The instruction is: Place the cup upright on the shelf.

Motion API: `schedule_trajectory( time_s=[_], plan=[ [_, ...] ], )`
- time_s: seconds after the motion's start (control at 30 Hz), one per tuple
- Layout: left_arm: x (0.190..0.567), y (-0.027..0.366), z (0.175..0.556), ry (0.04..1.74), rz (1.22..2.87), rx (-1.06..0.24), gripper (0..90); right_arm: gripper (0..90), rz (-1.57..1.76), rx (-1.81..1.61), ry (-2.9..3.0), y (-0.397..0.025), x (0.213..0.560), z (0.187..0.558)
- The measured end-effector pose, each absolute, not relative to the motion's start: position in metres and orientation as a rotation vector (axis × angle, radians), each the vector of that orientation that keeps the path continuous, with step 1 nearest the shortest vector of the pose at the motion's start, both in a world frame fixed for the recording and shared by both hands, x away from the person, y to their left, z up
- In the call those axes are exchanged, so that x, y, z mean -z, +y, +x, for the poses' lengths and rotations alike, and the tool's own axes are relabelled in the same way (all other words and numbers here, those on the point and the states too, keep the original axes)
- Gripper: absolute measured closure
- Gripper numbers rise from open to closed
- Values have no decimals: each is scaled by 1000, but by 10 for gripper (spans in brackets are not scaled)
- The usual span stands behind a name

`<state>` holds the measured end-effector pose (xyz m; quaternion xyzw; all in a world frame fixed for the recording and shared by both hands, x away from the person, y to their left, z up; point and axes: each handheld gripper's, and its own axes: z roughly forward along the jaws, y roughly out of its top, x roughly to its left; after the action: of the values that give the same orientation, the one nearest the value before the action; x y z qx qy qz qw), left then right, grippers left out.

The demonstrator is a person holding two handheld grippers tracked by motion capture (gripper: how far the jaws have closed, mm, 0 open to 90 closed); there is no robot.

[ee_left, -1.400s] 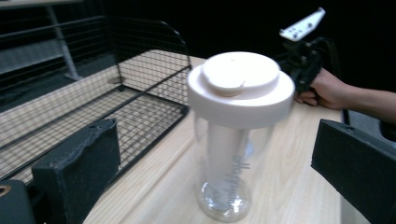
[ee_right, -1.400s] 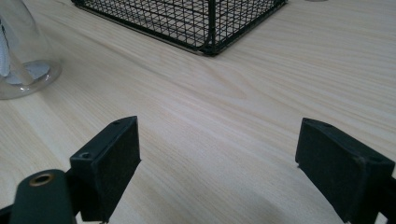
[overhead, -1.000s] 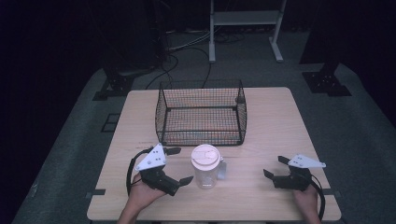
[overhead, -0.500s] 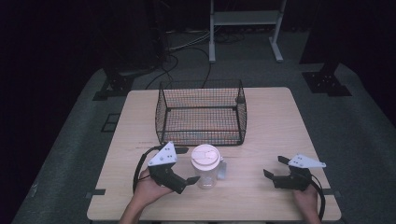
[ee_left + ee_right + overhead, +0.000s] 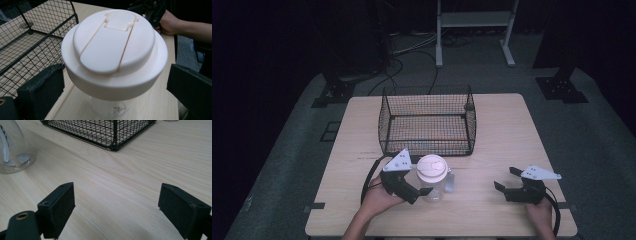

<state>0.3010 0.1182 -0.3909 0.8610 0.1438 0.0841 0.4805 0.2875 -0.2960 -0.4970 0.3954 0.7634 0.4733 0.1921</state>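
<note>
A clear jar (image 5: 432, 184) with a cream flip-top lid (image 5: 115, 47) stands upright near the table's front edge. My left gripper (image 5: 424, 188) is open, and in the left gripper view its jaws (image 5: 116, 85) stand on either side of the jar just below the lid, with a gap on both sides. Off to the right, my right gripper (image 5: 504, 178) rests low over the bare wood, open (image 5: 125, 205) with nothing between its jaws. The jar's base (image 5: 15, 157) shows at the far left of the right gripper view.
A black wire basket (image 5: 427, 145) stands just behind the jar at the middle of the light wooden table (image 5: 502, 130), and its corner (image 5: 113, 135) lies ahead of the right gripper. Its mesh wall (image 5: 30, 37) runs beside the left gripper. Dark floor with cables surrounds the table.
My left gripper has slid right and forward until its jaws flank the jar. The jar, the basket and the right gripper have stayed put.
</note>
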Motion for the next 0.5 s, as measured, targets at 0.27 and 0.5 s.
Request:
schedule_trajectory(
  time_s=[0.27,0.5],
  plan=[
    [395,110,307,361,2116,-176,4,129,1109,-1333,2144,-297,497,288],
    [395,100,310,345,2143,-164,4,129,1107,-1338,2144,-297,497,288]
  ],
)
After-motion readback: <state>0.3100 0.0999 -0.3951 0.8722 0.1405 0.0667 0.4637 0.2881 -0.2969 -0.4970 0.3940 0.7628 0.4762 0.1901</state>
